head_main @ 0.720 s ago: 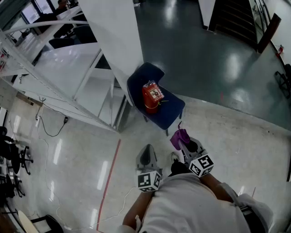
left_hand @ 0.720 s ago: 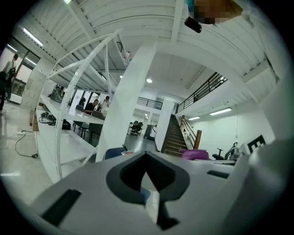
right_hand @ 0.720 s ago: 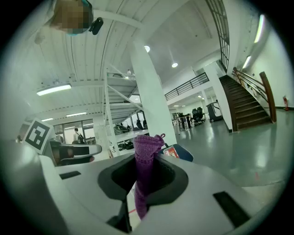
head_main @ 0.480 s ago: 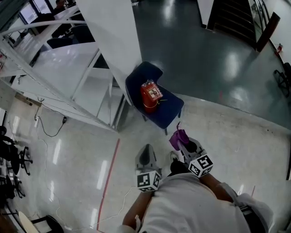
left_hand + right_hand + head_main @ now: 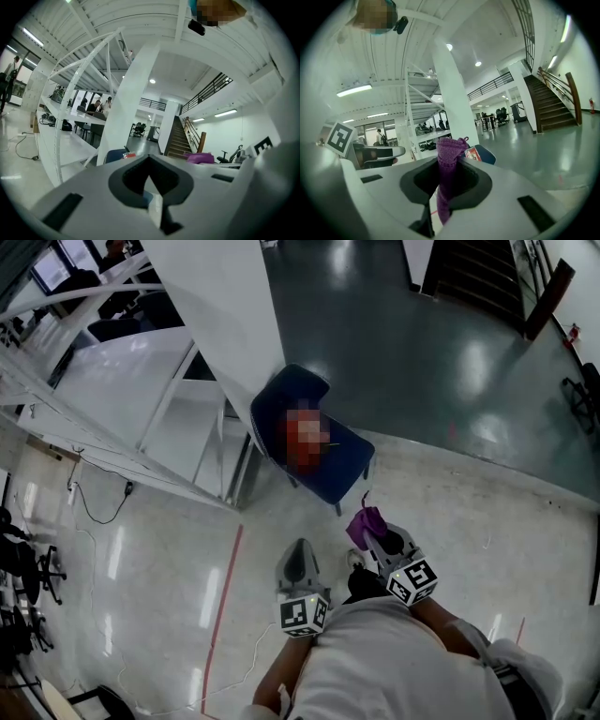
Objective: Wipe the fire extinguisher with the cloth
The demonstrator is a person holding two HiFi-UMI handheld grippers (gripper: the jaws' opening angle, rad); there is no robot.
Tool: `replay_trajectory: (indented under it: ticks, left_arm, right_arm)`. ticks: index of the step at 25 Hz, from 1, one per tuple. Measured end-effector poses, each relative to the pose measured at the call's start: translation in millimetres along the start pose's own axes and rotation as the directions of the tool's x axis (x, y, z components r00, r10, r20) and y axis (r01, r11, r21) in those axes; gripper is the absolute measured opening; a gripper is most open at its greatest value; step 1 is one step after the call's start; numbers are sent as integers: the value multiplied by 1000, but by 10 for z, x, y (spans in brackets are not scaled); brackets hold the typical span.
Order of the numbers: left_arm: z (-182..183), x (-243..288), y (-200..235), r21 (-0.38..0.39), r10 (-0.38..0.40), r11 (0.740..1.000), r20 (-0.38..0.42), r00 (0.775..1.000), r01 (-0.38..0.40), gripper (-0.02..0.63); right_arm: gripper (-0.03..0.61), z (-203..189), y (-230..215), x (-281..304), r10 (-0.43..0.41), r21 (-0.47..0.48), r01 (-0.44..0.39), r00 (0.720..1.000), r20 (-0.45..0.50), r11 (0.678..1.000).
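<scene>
The red fire extinguisher (image 5: pixel 302 439) stands on a dark blue chair (image 5: pixel 345 468) ahead of me; a mosaic patch blurs it in the head view. My right gripper (image 5: pixel 373 531) is shut on a purple cloth (image 5: pixel 366 521), well short of the chair. In the right gripper view the cloth (image 5: pixel 448 161) sticks up between the jaws of the right gripper (image 5: pixel 440 192), with the extinguisher (image 5: pixel 472 153) just behind it. My left gripper (image 5: pixel 298 551) is beside the right one, shut with nothing in it. The left gripper view shows the left gripper (image 5: pixel 150 190), a red sliver of extinguisher (image 5: pixel 130 154) and the cloth (image 5: pixel 201 158).
A white pillar (image 5: pixel 225 315) and a slanted white steel frame (image 5: pixel 112 442) rise left of the chair. Pale floor with a red line (image 5: pixel 223 601) lies around me, dark glossy floor (image 5: pixel 422 362) beyond. A staircase (image 5: pixel 546 105) is at far right. Cables (image 5: pixel 98 512) trail at left.
The head view has shifted a little, so the chair sits slightly higher and further left. Both grippers keep their pose, and the cloth stays in the right one.
</scene>
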State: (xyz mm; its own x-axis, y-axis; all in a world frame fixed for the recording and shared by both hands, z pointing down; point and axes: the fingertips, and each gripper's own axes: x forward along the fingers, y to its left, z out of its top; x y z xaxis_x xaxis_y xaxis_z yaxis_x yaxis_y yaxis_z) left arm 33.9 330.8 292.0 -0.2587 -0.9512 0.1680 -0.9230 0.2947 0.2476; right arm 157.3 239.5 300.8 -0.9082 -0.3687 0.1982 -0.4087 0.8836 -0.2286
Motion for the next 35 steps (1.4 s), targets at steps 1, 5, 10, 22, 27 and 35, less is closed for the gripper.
replay_trajectory:
  ticks: [1, 5, 10, 22, 27, 35]
  left_arm:
    - [-17, 25, -7, -1, 3, 1000, -3, 1000, -3, 5]
    - [-30, 186, -64, 1, 18, 1000, -11, 1000, -18, 5]
    - [-53, 499, -184, 10, 53, 999, -19, 998, -53, 5]
    - [-137, 1084, -222, 7, 128, 992, -40, 991, -128, 5]
    - [-178, 1434, 21, 1, 136, 991, -73, 988, -136, 5]
    - [35, 1986, 122, 35, 93, 995, -30, 995, -92, 5]
  right_arm:
    - [55, 9, -24, 4, 1, -9, -1, 1000, 1, 1000]
    - [55, 67, -135, 71, 24, -26, -24, 1000, 0, 999]
    - [55, 74, -352, 195, 84, -32, -84, 996, -21, 996]
    - [55, 130, -996, 689, 147, -32, -149, 987, -60, 988]
    - [55, 166, -1147, 998, 134, -47, -137, 989, -57, 989]
    - [55, 261, -1431, 1378, 103, -56, -107, 992, -74, 993]
